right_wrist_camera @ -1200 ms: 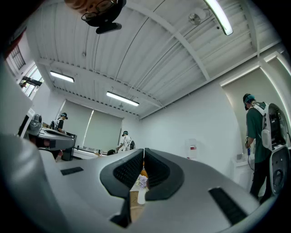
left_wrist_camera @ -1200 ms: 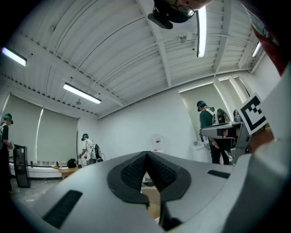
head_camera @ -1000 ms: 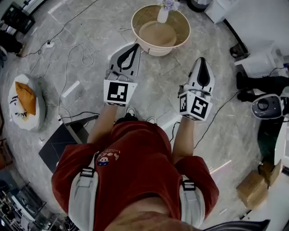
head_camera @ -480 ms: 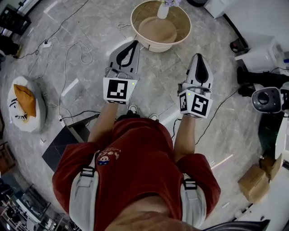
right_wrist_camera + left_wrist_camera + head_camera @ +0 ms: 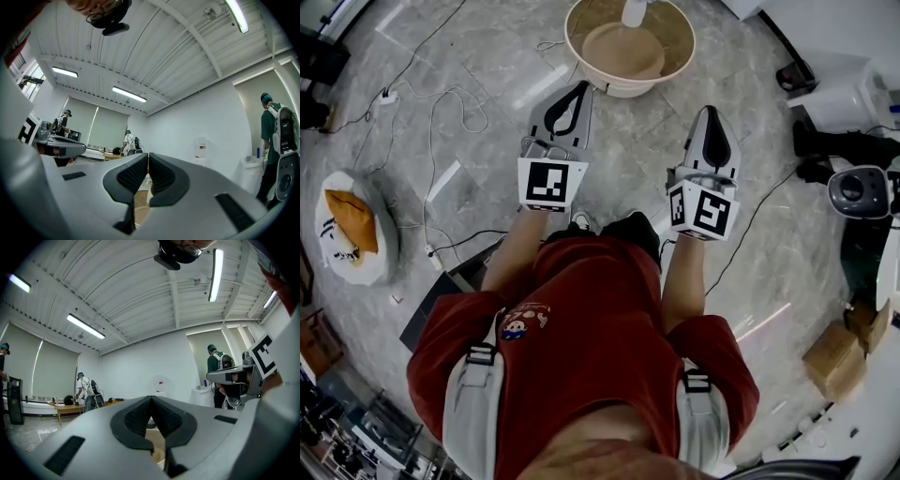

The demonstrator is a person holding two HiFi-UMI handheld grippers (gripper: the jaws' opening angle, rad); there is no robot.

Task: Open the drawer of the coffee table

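Both tools are clenched on nothing: left gripper and right gripper are held level, side by side, probably for approach. The coffee table stands apart at 12 o'clock; its drawer is not visible.

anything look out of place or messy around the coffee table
Loose cables snake across the floor left of the round coffee table, a likely trip hazard. The vase stands on the table, and nothing looks spilled.
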